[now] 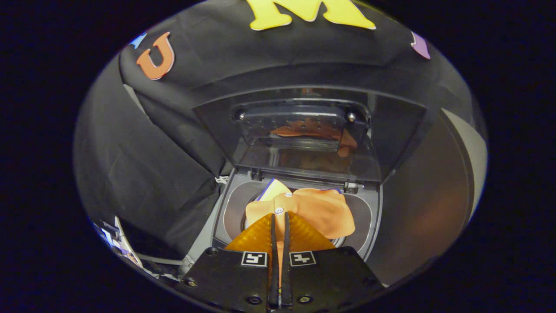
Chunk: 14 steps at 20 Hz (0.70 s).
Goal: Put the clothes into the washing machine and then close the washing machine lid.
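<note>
An orange garment (319,208) with a white button hangs from my gripper (280,214) over the round drum opening of the grey top-loading washing machine (369,226). Both fingers are pressed together on a fold of the cloth near the button. A bit of yellow and blue fabric (273,189) shows just behind the orange cloth. The machine's dark see-through lid (304,130) stands raised beyond the opening and mirrors the orange cloth.
Black cloth (143,174) hangs close on the left of the machine. A curved grey wall (434,204) rises on its right. Some loose items (117,243) lie low on the left, too small to tell apart.
</note>
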### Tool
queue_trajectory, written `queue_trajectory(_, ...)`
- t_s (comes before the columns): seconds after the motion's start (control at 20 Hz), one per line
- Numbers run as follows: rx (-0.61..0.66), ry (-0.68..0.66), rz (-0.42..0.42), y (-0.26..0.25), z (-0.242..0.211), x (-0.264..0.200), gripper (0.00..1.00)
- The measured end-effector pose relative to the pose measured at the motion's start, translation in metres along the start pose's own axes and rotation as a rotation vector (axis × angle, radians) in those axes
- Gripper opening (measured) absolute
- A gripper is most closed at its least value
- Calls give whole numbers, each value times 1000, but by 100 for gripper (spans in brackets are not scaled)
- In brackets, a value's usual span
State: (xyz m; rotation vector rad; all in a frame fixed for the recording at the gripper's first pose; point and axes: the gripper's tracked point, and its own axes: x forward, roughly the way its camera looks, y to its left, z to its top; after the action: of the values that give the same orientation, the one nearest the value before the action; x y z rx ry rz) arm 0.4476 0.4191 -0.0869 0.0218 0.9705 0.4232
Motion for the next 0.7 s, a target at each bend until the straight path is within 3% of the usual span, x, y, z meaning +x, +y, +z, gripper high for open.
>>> queue_trajectory(0.3,98,8,-32,-12,-8,36,6)
queue_trajectory(0.7,129,30,-60,-18,-29,73,6)
